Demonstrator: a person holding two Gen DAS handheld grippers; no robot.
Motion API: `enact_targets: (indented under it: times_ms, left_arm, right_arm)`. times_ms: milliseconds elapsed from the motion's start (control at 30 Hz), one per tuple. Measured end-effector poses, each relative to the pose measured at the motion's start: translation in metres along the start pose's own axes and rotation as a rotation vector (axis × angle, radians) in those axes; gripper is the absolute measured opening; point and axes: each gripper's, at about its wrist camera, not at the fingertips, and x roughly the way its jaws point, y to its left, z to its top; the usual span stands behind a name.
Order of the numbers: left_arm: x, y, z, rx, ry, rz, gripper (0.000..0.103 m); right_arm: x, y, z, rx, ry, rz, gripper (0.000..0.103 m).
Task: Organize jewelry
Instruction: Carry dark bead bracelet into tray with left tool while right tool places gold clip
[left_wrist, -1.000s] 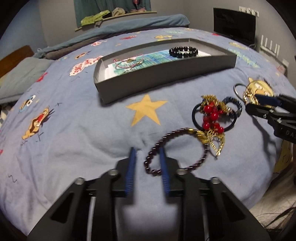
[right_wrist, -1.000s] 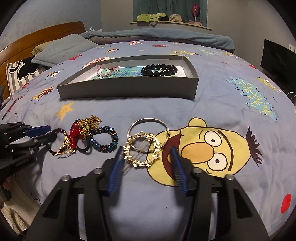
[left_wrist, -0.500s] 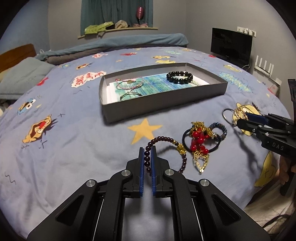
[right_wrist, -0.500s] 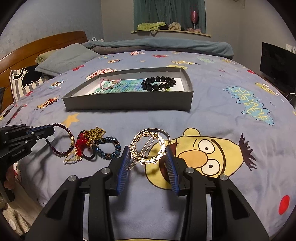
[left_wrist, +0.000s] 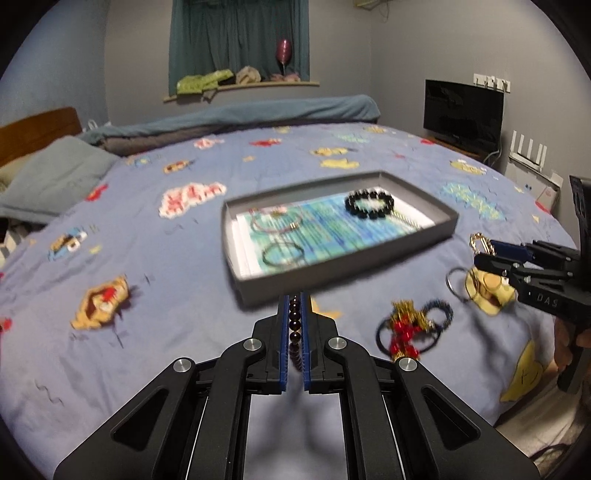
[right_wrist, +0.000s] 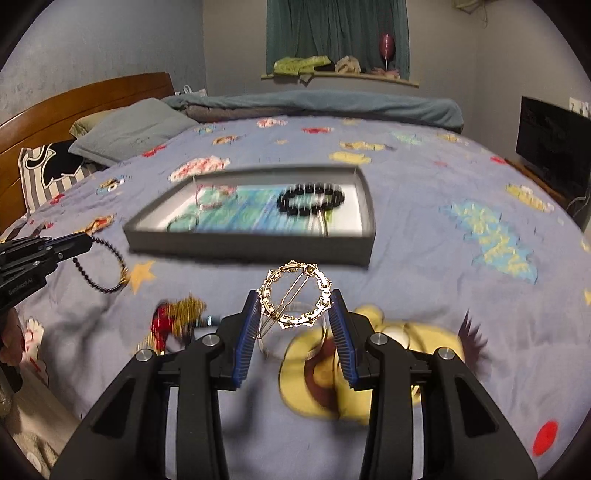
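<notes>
Left claw (left_wrist: 294, 325) clenched on the dark bead bracelet (left_wrist: 294, 325); right claw (right_wrist: 295, 325) grips the gold ring clip (right_wrist: 294, 294) (both lifted clear of the bed (left_wrist: 147, 332)), near the grey tray (right_wrist: 251, 247).

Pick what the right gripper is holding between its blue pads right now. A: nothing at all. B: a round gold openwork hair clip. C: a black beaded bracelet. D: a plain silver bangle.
B: in the right wrist view the right gripper is clamped on both sides of the round gold openwork hair clip, held up off the blue cartoon bedspread.
</notes>
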Motion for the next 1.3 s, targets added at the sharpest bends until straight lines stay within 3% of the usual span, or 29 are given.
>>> enact_targets:
  times_ms: [267, 467, 667, 1000, 1167, 1300]
  left_arm:
    - [-0.001, 0.005, 0.048, -0.012, -0.094, -0.012, 0.007]
    - [0.033, 0.002, 0.082, -0.068, -0.103, -0.122, 0.007]
    - [0.088, -0.003, 0.088, -0.097, -0.020, -0.204, 0.007]
    - [0.140, 0.013, 0.073, -0.138, 0.111, -0.175, 0.007]
    - [0.154, 0.022, 0.066, -0.146, 0.174, -0.116, 0.007]
    - [0.157, 0.036, 0.065, -0.192, 0.198, -0.116, 0.007]
  right_arm:
    - [0.022, -0.006, 0.059, 0.020, -0.049, 0.005, 0.038]
    - [0.062, -0.005, 0.077, 0.014, 0.009, -0.012, 0.038]
    - [0.101, -0.006, 0.076, -0.004, 0.134, 0.022, 0.038]
    - [0.134, -0.007, 0.078, -0.007, 0.278, 0.067, 0.038]
    - [0.138, -0.006, 0.077, -0.013, 0.302, 0.075, 0.038]
    - [0.139, -0.006, 0.078, -0.016, 0.309, 0.080, 0.038]
